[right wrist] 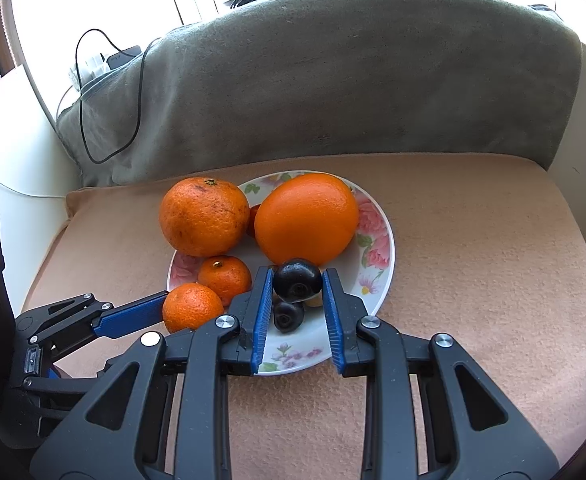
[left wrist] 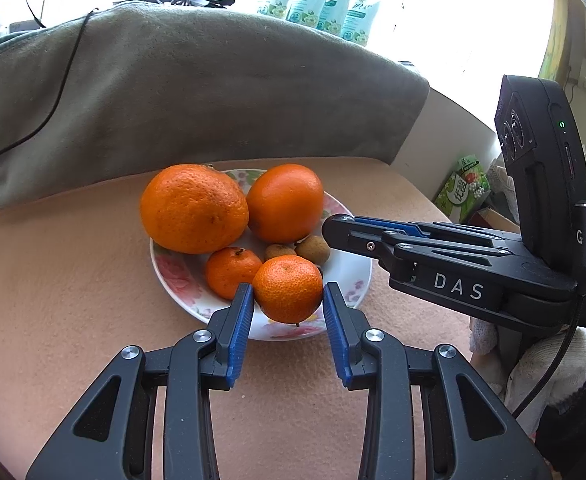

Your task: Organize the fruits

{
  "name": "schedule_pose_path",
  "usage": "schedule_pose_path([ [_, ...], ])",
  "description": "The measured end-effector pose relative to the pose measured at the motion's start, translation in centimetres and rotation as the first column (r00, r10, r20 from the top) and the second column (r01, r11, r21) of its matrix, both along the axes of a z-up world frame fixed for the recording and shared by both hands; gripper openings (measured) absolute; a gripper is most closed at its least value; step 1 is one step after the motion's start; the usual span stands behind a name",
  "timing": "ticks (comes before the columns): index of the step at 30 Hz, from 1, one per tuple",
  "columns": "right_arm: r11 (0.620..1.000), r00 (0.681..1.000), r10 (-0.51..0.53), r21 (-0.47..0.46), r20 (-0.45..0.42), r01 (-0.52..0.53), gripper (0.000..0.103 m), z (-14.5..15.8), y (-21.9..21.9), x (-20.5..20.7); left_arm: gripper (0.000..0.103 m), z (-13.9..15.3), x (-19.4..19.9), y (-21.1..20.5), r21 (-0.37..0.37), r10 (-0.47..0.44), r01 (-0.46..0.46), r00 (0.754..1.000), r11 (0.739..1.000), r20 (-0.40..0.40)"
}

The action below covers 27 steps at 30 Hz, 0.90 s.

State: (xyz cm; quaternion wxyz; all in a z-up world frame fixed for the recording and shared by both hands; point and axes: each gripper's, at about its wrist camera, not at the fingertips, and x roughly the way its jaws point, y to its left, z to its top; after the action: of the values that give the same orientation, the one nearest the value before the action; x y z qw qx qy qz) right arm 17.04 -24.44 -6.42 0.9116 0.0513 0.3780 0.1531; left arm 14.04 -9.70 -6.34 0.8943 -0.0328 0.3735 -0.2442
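My left tongs [left wrist: 288, 300] clamp a small tangerine [left wrist: 287, 289] at the near rim of the flowered plate [left wrist: 181, 276]. Behind it sit two big oranges [left wrist: 193, 208] (touching each other), another tangerine [left wrist: 232, 272] and two brown longans [left wrist: 313, 249]. The right tongs [left wrist: 335, 228] reach in from the right, above the plate's far side.

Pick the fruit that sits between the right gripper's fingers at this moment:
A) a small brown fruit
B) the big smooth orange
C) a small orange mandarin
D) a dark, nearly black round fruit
D: in the right wrist view the right gripper has its blue pads on either side of the dark round fruit over the plate, while the small mandarin sits in the left gripper.
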Motion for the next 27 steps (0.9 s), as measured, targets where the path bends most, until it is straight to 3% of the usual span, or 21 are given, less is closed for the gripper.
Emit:
schedule_pose_path([
  [3,1.0,1.0,-0.003,0.008,0.0,0.003,0.027,0.1,-0.1,0.0,0.034,0.1,0.0,0.0,-0.002,0.002,-0.002,1.0,1.0,0.009],
  [7,1.0,1.0,-0.01,0.016,0.01,0.01,0.055,0.2,-0.3,-0.2,0.034,0.4,-0.1,0.0,0.001,0.004,-0.004,1.0,1.0,0.022],
  [13,1.0,1.0,-0.018,0.021,0.02,0.018,0.057,0.7,-0.5,-0.3,0.035,0.5,-0.3,0.0,0.007,0.005,-0.005,1.0,1.0,0.027],
  [16,0.999,0.999,-0.025,0.02,0.024,0.025,0.067,0.8,-0.5,-0.3,0.047,0.5,-0.5,0.0,0.013,0.008,-0.008,0.999,1.0,0.035],
  [19,0.999,0.999,-0.032,0.022,0.029,0.031,0.069,0.9,-0.5,-0.3,0.051,0.6,-0.6,0.0,0.019,0.007,-0.008,0.999,1.0,0.042],
  [21,0.999,0.999,-0.033,0.02,0.029,0.033,0.071,1.0,-0.4,-0.4,0.062,0.7,-0.7,-0.1,0.026,0.008,-0.01,0.999,1.0,0.047],
  [24,0.999,0.999,-0.035,0.016,0.038,0.035,0.081,1.2,-0.4,-0.7,0.066,0.8,-0.8,-0.2,0.034,0.01,-0.012,0.999,0.999,0.052],
  [27,0.999,0.998,-0.037,0.016,0.048,0.037,0.083,1.4,-0.3,-0.9,0.07,0.9,-0.8,-0.3,0.042,0.02,-0.023,0.998,0.999,0.061],
])
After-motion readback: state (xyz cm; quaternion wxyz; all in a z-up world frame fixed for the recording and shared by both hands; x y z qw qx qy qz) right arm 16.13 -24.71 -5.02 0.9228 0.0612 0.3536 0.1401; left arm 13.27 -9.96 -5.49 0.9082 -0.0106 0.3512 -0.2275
